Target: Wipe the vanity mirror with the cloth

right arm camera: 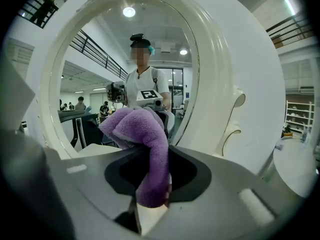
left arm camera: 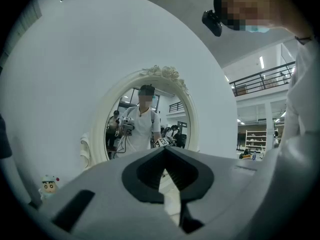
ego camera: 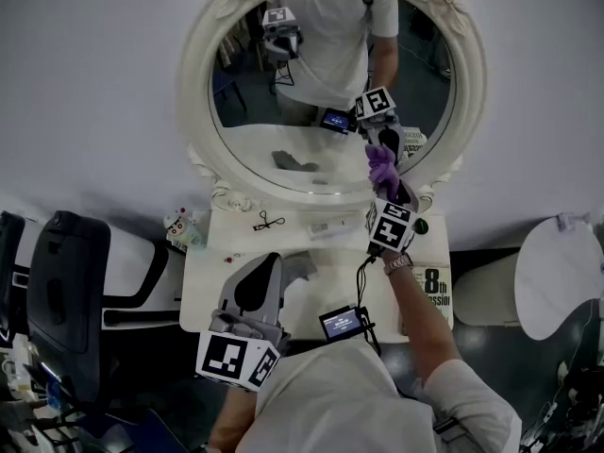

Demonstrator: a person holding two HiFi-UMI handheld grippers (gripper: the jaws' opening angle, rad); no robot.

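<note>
At the lower right edge of the vanity mirror (ego camera: pixel 283 149), my right gripper (ego camera: pixel 383 183) is clenched on the purple cloth (ego camera: pixel 381 166). Its own view shows the cloth (right arm camera: pixel 145 149) pinched between the jaws and bunched over their tips, right in front of the glass (right arm camera: pixel 100 74). From the head view the bunch looks to be touching the glass, meeting its own reflection, just inside the ornate white frame (ego camera: pixel 193 111).

My left gripper (ego camera: pixel 257 289) sits nearer, low over the white vanity table (ego camera: pixel 212 295), well apart from the cloth. Its view has the jaws (left arm camera: pixel 165 153) closed together with nothing between them, pointing towards the mirror (left arm camera: pixel 145 129).

On the tabletop, a small figurine (ego camera: pixel 179 226) stands at the far left corner, a black hair clip (ego camera: pixel 267 221) lies near the mirror's base, and a small screen (ego camera: pixel 342 322) sits at the near edge. A dark chair (ego camera: pixel 66 281) is left of the table.
</note>
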